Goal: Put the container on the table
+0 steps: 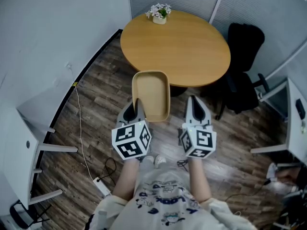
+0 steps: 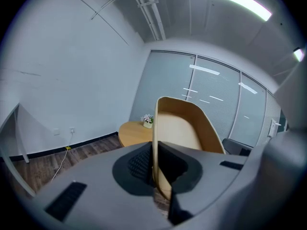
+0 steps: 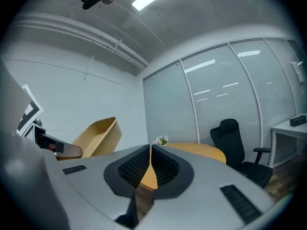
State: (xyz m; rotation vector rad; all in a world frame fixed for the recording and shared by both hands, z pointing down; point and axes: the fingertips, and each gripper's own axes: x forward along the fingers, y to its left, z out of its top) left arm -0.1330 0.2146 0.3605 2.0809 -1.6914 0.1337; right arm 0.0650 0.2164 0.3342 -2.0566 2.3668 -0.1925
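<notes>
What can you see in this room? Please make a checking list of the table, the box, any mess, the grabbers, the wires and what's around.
Surface: round wooden table, bare apart from one pot.
Job's things: tan oblong container, empty, held in the air before the table, not yet set down.
Clutter: small pot of white flowers at the table's far edge.
Grippers: left gripper clamped on the container's wall; right gripper shut, holding nothing.
Cables: thin white cable runs across the floor to a white power strip.
Surroundings: black office chair beside the table, dark wood-plank floor, white walls.
</notes>
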